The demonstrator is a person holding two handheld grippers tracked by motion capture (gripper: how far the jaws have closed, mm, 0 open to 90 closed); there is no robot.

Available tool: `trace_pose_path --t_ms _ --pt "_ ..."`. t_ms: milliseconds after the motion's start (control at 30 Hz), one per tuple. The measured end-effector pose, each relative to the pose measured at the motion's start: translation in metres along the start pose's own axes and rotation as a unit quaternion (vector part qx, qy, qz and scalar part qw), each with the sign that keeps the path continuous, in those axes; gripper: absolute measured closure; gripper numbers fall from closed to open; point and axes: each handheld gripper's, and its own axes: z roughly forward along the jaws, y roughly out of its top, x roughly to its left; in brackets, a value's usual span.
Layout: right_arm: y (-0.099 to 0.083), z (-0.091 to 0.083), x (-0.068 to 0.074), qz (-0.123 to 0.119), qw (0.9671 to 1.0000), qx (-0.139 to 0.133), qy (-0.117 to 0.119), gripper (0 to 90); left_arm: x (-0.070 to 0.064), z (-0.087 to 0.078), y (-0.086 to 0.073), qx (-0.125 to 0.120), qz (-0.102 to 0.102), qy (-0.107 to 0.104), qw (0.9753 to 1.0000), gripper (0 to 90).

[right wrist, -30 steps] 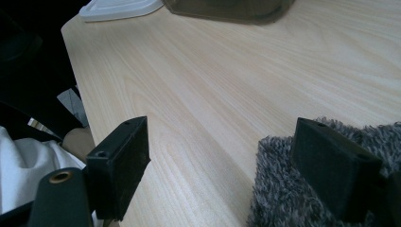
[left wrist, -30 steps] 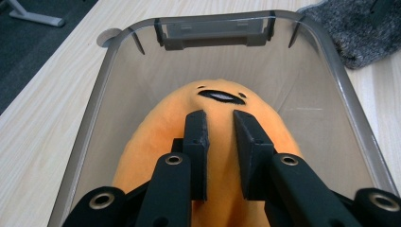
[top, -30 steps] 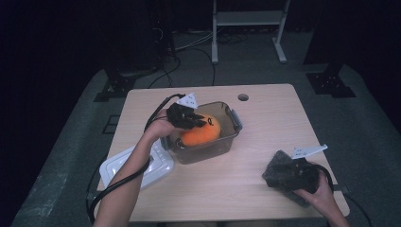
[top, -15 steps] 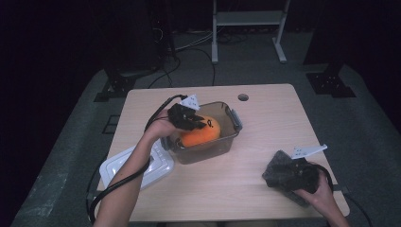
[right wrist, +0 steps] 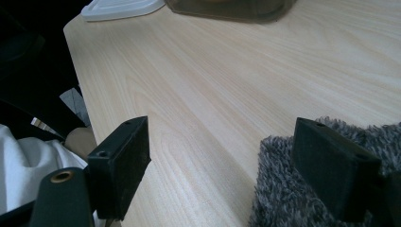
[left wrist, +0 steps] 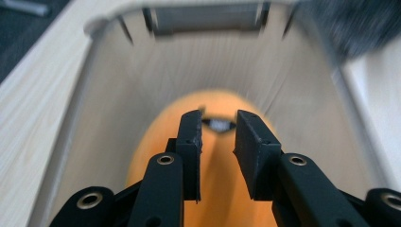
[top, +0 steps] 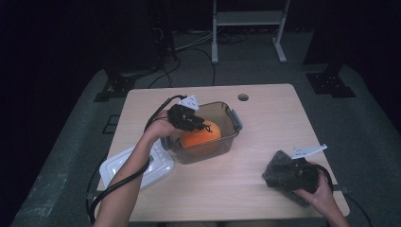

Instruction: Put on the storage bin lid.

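Dark floor and cables surround a pale wooden desk (top: 265, 189). Leftmost, behind the left gripper's wrist, a white lid (top: 142, 166) lies flat on the desk just beside the clear container (top: 227, 142).

Over the last second almost nothing has shifted: the left gripper (top: 201, 126) stays poised inside the container over the orange pumpkin-like object (top: 201, 138), and the right hand has not moved. That stillness suggests, as a judgement, that the object has just been set down or is about to be gripped, with the lid the likely next thing to handle.

In the left gripper view the jaws stand slightly apart, a narrow gap between them, with the orange object (left wrist: 217, 189) directly beneath and ahead; its dark stem end (left wrist: 218, 124) sits just past the jaw tips. Whether the jaws touch the object's skin is hard to tell, as blur hides the contact.

Further right, the right gripper (top: 283, 176) rests low near the desk's front edge, jaws spread wide. A grey fluffy cloth (right wrist: 302, 189) lies under and against one jaw, the other over bare wood. The cloth is cut off at the frame's edge, so its full shape is unclear.
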Motion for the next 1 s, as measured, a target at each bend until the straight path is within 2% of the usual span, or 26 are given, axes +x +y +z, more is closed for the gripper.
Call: trace_pose_path --t_ms 67,100,200,233,367,433,567,733,767,900,1000 --pt "0.0 0.0 0.0 0.0 1.0 0.0 0.0 19.4 -0.001 -0.001 0.001 -0.002 -0.001 0.001 1.0 68.9" --pt "0.0 0.0 0.0 0.001 1.0 0.001 0.0 19.4 -0.002 -0.004 0.003 0.001 0.007 0.003 1.0 68.3" --pt "0.0 0.0 0.001 0.001 1.0 0.002 0.0 19.4 -0.003 -0.007 0.004 -0.008 0.005 0.002 0.9999 67.2" --pt "0.0 0.001 0.001 -0.001 1.0 0.001 0.0 19.4 -0.004 -0.01 0.004 -0.02 0.003 0.0 0.9998 66.5" --pt "0.0 0.001 0.0 0.0 1.0 0.001 0.001 19.4 -0.006 -0.017 0.003 -0.033 0.003 -0.003 0.9994 63.5" --pt "0.0 0.001 0.0 0.001 1.0 0.004 0.0 19.4 -0.006 -0.022 0.003 -0.048 0.0 -0.007 0.9988 62.9" --pt "0.0 0.003 0.0 -0.001 1.0 0.006 0.0 19.4 -0.009 -0.034 0.002 -0.061 0.003 -0.002 0.9981 61.0" --pt "0.001 0.004 0.001 -0.001 1.0 0.006 0.0 19.4 -0.012 -0.045 -0.002 -0.076 0.001 -0.001 0.9971 57.3" --pt "0.001 0.004 0.001 -0.001 1.0 0.006 0.0 19.4 -0.014 -0.05 -0.004 -0.086 -0.003 0.0 0.9963 56.0" --pt "0.0 0.003 0.0 0.001 1.0 0.008 0.0 19.4 -0.016 -0.059 -0.011 -0.099 -0.006 0.005 0.995 52.2" --pt "0.0 0.004 0.0 0.003 1.0 0.007 -0.001 19.4 -0.017 -0.066 -0.015 -0.101 -0.005 0.012 0.9948 47.9"
